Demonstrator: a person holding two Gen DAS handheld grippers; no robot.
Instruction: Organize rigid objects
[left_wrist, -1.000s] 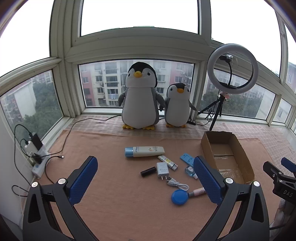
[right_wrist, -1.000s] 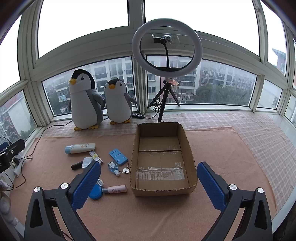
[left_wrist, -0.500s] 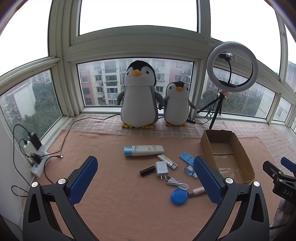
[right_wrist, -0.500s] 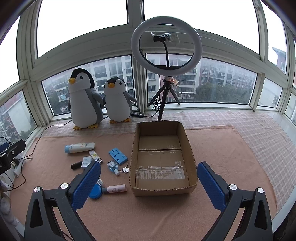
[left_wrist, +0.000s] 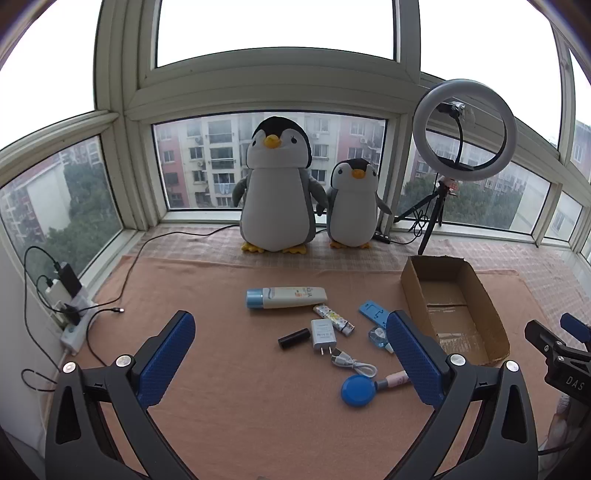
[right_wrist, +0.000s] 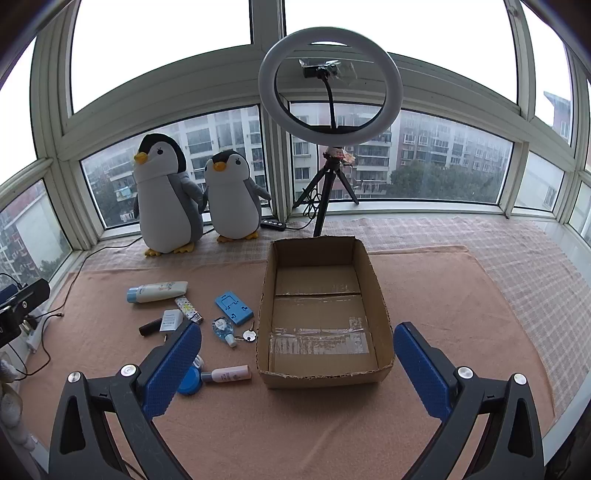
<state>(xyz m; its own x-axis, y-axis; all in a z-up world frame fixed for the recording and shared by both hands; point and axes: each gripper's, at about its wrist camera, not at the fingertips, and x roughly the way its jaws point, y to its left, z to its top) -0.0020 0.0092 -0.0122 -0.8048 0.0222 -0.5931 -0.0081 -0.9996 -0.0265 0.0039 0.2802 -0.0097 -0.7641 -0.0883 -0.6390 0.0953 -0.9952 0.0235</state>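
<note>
- Little has moved since the earlier frames: both views sit a touch higher over the mat (left_wrist: 229, 387), and every object lies where it lay.
- Left hand-held gripper (left_wrist: 291, 360) hovers over the mat with its blue pads wide apart and nothing between them.
- Right hand-held gripper (right_wrist: 297, 369) hangs just before the box (right_wrist: 380, 295), equally wide open and empty.
- The box stands open on the right of the mat, nothing inside but taped flaps.
- All the loose things lie in a cluster left of the box: a white tube (left_wrist: 286, 297) farthest back, a patterned lighter (left_wrist: 333, 318) just in front of it, and a blue stand (left_wrist: 373, 312) nearer the box.
- A white charger (left_wrist: 323, 334) lies beside a black cylinder (left_wrist: 293, 338), with a coiled cable (left_wrist: 352, 363) just in front of the charger.
- A blue disc (left_wrist: 357, 390) touches a pink bottle (right_wrist: 227, 374) at the near edge of the cluster.
- A small clear-blue bottle (right_wrist: 223, 329) and a key (right_wrist: 250, 335) lie close to the box wall.
- Two plush penguins (left_wrist: 277, 188) and a ring light (right_wrist: 330, 86) stand along the window.
</note>
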